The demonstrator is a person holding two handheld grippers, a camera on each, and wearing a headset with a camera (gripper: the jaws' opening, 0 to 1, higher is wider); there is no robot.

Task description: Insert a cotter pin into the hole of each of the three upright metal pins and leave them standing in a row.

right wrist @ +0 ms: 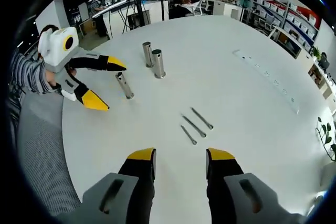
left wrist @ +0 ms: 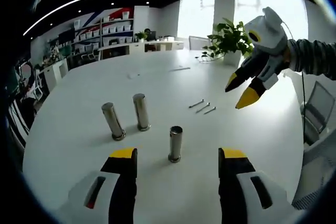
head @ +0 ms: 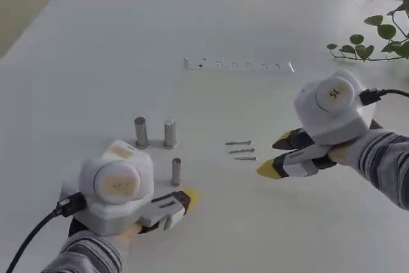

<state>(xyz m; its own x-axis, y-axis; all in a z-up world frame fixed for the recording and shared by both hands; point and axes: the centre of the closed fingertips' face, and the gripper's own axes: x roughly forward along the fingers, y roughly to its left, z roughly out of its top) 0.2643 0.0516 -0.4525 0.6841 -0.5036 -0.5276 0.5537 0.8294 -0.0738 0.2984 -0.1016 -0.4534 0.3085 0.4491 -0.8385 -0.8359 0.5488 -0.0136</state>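
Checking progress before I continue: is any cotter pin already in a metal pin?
No, all three cotter pins lie on the table, apart from the upright metal pins.

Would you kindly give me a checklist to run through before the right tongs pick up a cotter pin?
1. Three metal pins upright: ok.
2. Three cotter pins lying free on the table: ok.
3. Jaws of right tongs open, nothing held: ok.
4. Jaws of left tongs open, nothing held: ok.
5. Holes in the metal pins facing the cotter pins: cannot tell.
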